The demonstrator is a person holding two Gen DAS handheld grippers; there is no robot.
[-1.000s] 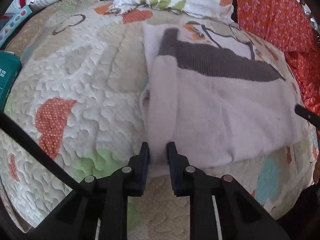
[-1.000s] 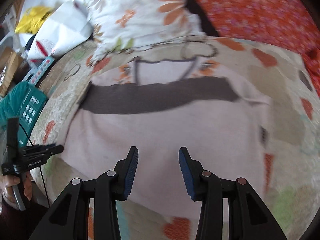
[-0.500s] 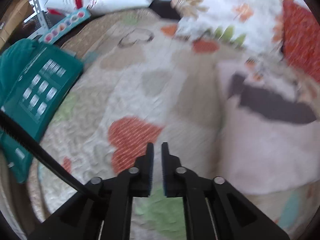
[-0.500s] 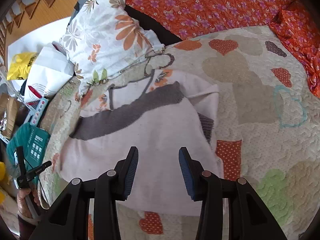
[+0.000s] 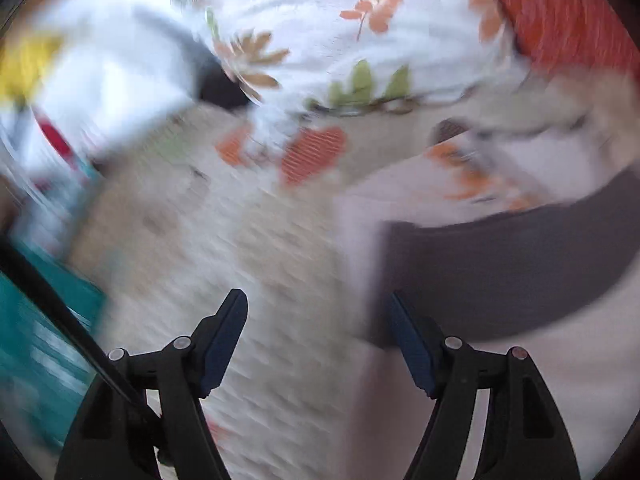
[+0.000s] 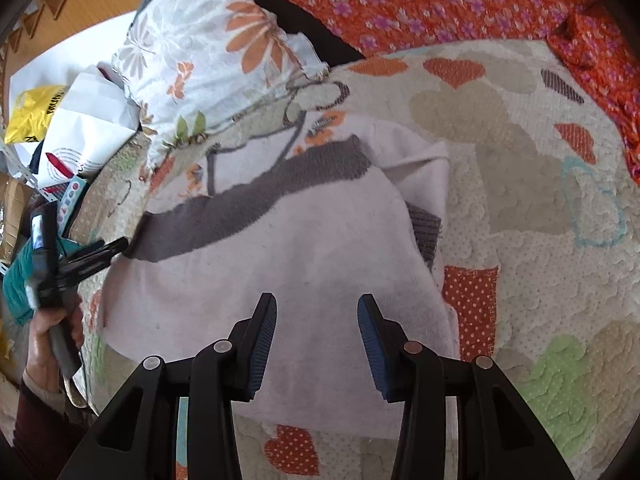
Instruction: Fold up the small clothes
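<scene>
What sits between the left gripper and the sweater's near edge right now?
Nothing visible. The left gripper is open over bare quilt, and the sweater edge lies just beside its right finger. This view is badly blurred.

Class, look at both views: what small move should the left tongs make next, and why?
Probably close on the sweater's left edge by the dark band. The left tongs are open, straddling that edge, holding nothing; the right tongs hover open above the sweater's middle.
</scene>
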